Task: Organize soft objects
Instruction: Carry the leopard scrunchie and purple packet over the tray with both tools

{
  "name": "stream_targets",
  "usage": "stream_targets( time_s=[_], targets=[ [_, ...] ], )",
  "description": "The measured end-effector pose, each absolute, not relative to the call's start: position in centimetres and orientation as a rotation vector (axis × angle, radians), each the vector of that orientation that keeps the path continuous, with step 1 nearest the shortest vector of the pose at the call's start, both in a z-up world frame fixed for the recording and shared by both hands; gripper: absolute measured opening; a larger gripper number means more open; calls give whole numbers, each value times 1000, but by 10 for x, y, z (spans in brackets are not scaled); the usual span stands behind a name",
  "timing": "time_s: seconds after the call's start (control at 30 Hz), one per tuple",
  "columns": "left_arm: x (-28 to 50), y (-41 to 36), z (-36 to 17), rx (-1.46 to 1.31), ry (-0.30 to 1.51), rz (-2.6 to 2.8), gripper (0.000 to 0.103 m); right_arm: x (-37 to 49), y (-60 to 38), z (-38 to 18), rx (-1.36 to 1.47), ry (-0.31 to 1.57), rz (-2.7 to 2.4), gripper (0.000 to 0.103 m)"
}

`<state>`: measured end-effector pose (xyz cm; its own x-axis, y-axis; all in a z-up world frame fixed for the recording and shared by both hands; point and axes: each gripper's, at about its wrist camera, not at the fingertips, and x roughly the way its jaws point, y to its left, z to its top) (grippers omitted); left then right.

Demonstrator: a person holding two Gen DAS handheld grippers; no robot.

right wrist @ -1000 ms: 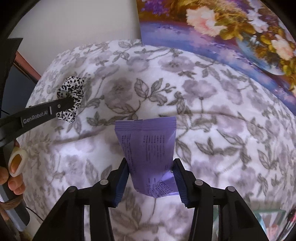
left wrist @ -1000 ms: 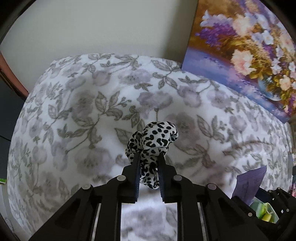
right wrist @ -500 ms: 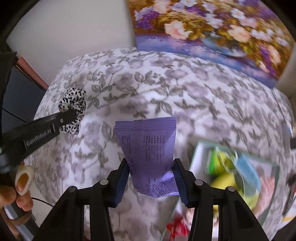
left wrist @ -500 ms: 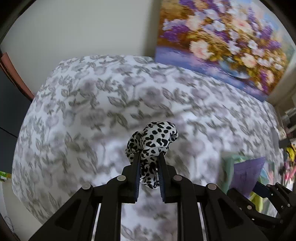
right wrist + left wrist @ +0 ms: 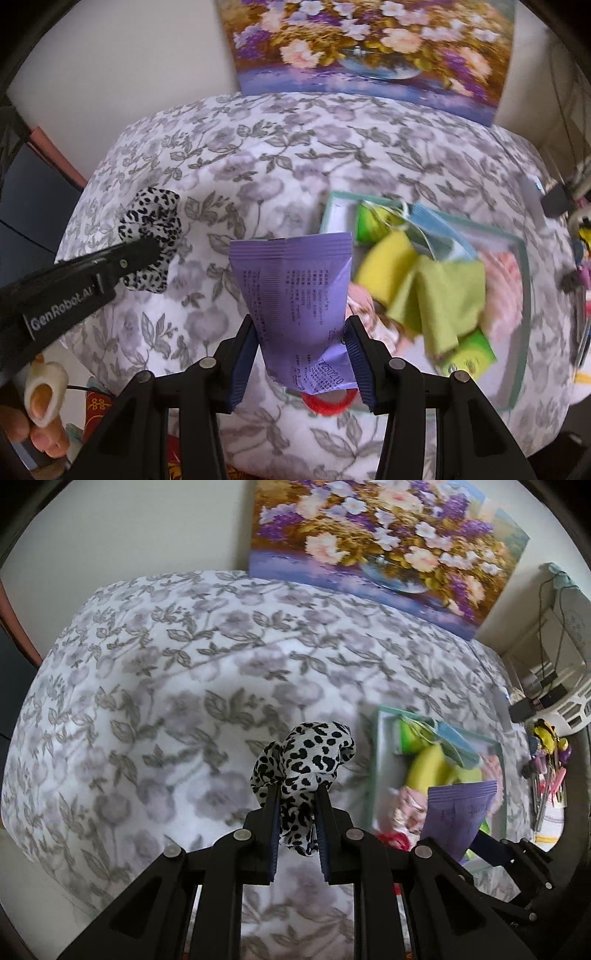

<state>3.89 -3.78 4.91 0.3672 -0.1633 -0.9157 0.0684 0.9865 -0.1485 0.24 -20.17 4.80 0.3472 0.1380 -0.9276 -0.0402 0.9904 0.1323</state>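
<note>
A: Where's the leopard-print scrunchie (image 5: 303, 760)?
B: Pinched in the left gripper (image 5: 297, 797), its jaws nearly together, hanging above the floral bedspread (image 5: 166, 686).
A: And the purple packet (image 5: 295, 295)?
B: Clamped upright by the right gripper (image 5: 301, 332), jaws pressing its 2 sides, just left of the green-rimmed tray (image 5: 526, 280) holding yellow and green cloths.
A: Behind?
B: A flower painting (image 5: 376, 535) against the wall.

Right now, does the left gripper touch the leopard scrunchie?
Touching. The left wrist view shows the left gripper clamped on the leopard scrunchie, both pads pressing it.
</note>
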Motion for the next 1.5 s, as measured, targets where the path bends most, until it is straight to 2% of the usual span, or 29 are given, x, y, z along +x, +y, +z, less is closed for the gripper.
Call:
stream_targets(
  time_s=[0.43,0.8,1.37,1.5],
  targets=[
    [27,-82,28,-103,1190,-178,18,-9,-241,33,196,1183,67,51],
    [22,-142,28,-64,1181,-296,19,-18,-323,37,275,1153,-108,51],
    [6,-205,-6,-2,1261,-387,20,-35,-382,3,373,1221,-172,51],
    [6,-208,-13,19,1280,-380,28,-32,-377,-6,361,1251,-160,51]
  ],
)
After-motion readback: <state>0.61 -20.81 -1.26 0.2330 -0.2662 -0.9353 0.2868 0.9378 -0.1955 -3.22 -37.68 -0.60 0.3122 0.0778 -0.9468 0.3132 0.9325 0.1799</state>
